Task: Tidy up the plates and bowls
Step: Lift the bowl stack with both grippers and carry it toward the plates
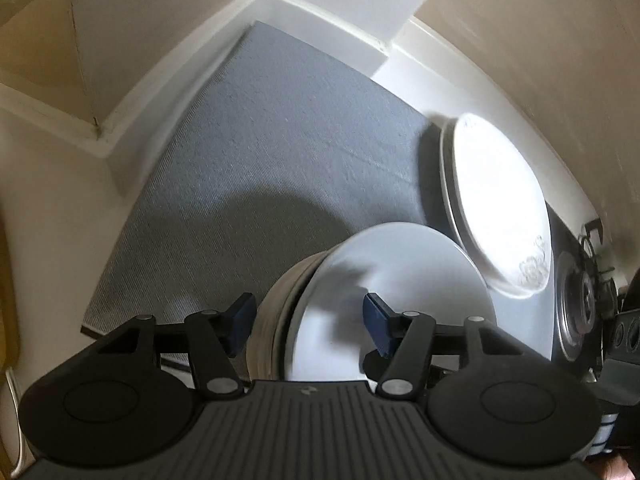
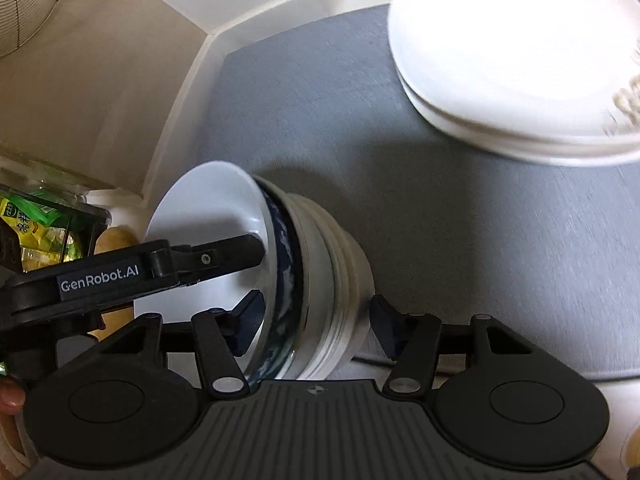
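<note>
Both grippers wide open — straddling stacked bowls [image 2: 320, 280].

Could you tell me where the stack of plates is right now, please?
The stack of plates lies on the grey mat, upper right in the right wrist view, beyond and right of the stack of bowls.

You see a grey mat [image 2: 460, 208] on the white counter [image 1: 52, 184]. On the mat stand 2 stacks: bowls [image 2: 320, 272] and white plates [image 2: 512, 64], apart.
</note>
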A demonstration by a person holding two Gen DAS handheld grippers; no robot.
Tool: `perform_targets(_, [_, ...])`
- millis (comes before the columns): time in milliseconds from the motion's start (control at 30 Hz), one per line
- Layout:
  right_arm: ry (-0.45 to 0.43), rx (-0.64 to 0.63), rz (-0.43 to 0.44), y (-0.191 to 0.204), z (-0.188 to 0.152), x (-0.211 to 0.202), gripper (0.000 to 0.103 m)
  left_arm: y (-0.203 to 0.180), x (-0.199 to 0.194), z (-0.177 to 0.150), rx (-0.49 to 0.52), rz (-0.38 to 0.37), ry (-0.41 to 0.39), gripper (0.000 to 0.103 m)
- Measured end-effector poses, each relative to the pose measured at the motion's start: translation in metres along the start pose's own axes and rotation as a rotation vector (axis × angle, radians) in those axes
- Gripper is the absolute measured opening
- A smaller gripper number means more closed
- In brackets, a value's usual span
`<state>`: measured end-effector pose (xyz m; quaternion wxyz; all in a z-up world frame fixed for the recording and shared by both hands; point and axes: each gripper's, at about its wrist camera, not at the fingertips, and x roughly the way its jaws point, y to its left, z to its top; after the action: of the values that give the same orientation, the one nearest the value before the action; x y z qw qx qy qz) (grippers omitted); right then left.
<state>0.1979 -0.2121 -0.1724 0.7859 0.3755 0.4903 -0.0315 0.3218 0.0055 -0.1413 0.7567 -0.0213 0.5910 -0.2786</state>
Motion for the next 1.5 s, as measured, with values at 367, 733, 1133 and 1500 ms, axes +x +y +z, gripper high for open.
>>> perform_targets(367, [0.021, 0.029, 0.050, -0.010, 0.021, 0.010, 0.064, 0.026, 0.007, 0.008, -0.019, -0.023, 0.033, 0.087])
perform_targets(733, [-0.026, 0.066, 0.085, -0.017, 0.012, 0.002, 0.050, 0.024, -0.007, -0.001, 0.025, -0.088, -0.032, 0.055])
perform_targets(1133, [-0.047, 0.005, 0.045, -0.008, 0.012, -0.002, 0.049, 0.007, 0.001, -0.003, 0.092, -0.049, -0.020, 0.073])
perform_targets(1500, [-0.034, 0.078, 0.155, -0.026, 0.009, 0.014, 0.073, 0.034, 0.014, -0.003, 0.046, -0.061, 0.001, 0.102])
